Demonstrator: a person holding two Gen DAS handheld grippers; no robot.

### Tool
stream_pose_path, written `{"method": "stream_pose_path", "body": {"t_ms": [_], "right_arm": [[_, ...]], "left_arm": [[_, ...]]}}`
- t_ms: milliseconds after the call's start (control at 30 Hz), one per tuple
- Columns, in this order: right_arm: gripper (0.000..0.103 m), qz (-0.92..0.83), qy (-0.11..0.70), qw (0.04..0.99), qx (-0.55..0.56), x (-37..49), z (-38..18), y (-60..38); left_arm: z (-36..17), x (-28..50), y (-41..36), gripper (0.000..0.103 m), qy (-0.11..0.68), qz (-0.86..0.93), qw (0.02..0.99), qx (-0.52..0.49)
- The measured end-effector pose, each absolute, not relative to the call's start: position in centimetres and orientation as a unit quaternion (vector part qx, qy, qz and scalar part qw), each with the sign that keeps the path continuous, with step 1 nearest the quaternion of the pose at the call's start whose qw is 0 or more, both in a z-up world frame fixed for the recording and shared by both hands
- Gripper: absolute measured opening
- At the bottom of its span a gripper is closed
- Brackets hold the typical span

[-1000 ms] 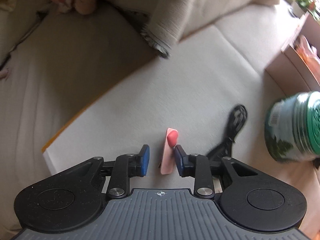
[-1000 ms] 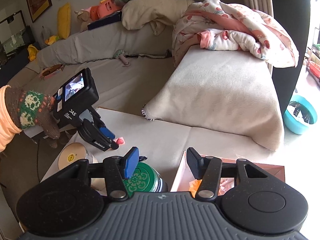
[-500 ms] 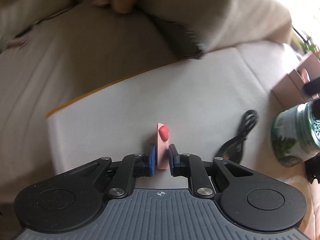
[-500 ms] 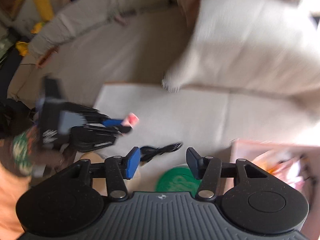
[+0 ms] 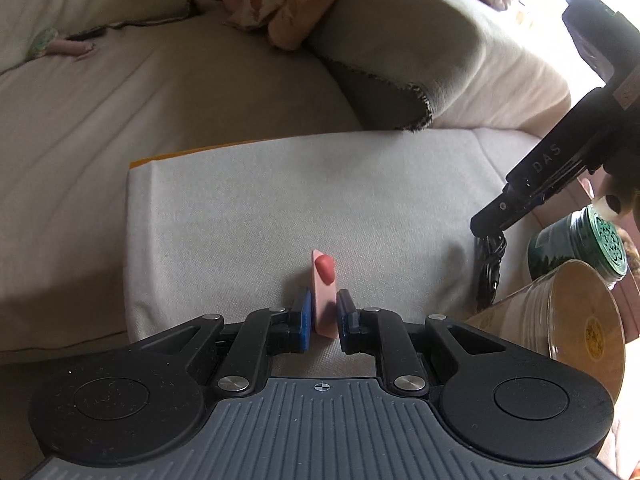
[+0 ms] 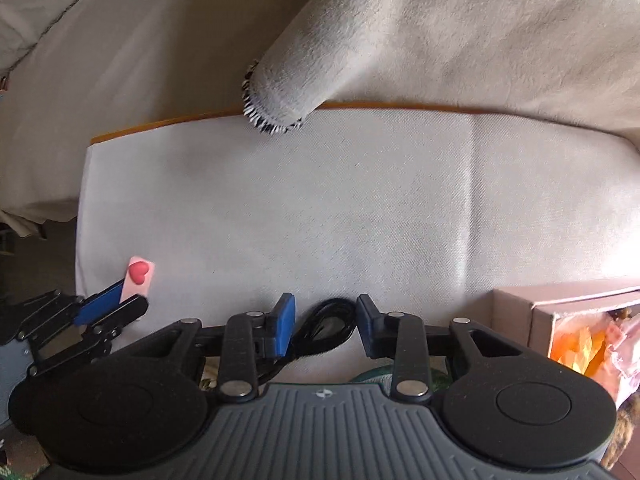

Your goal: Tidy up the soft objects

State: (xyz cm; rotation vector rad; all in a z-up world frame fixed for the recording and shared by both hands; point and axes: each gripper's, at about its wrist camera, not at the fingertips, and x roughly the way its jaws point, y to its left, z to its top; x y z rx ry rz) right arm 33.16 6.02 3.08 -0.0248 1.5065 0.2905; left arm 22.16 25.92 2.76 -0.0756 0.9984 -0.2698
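Observation:
A small pink pad with a red heart (image 5: 323,292) stands on edge between the blue pads of my left gripper (image 5: 322,314), which is shut on it just above the white cloth-covered table (image 5: 248,208). The right wrist view shows the same pad (image 6: 139,278) in the left gripper (image 6: 116,300) at the table's left front corner. My right gripper (image 6: 325,322) is open and empty, its jaws standing on either side of a coiled black cable (image 6: 326,326). In the left wrist view the right gripper (image 5: 490,234) hangs over that cable (image 5: 489,268).
A green patterned tin (image 5: 580,244) and a clear disc spindle (image 5: 560,320) stand at the table's right front. A pink cardboard box (image 6: 560,316) with orange and pink items sits at the right. A grey blanket (image 6: 440,40) drapes over the table's far edge, sofa behind.
My left gripper closed on the pink heart pad, which was loose between its open jaws a second ago. My right gripper tilted down and came over the black cable.

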Motion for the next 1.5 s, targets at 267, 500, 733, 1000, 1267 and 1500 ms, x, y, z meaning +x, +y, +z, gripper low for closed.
{"method": "stream_pose_path", "body": {"t_ms": [267,500,733,1000,1267,1500], "right_arm": [[0.033,0.136,0.681,0.720,-0.014,33.0,4.6,4.7],[0.021,0.147,0.693,0.705,0.013,33.6,3.7,5.5],[0.009,0.205,0.619,0.758,0.004,31.5,10.1,6.7],[0.009,0.264,0.491,0.830,-0.019,24.9,20.1,3.7],[0.008,0.279,0.422,0.861,-0.048,18.6,21.3,1.4],[0.007,0.293,0.434,0.849,-0.062,15.1,20.9,-1.0]], "left_arm": [[3.1,20.9,25.8,0.016,0.461,-0.122,0.879,-0.026],[2.6,20.1,26.5,0.016,0.445,-0.122,0.886,-0.051],[2.8,18.8,27.0,0.015,0.415,-0.111,0.901,-0.062],[8.5,15.2,28.2,0.013,0.341,-0.093,0.931,-0.088],[6.3,15.7,26.6,0.016,0.398,-0.092,0.909,-0.077],[3.5,17.5,24.7,0.019,0.428,-0.058,0.902,-0.009]]}}
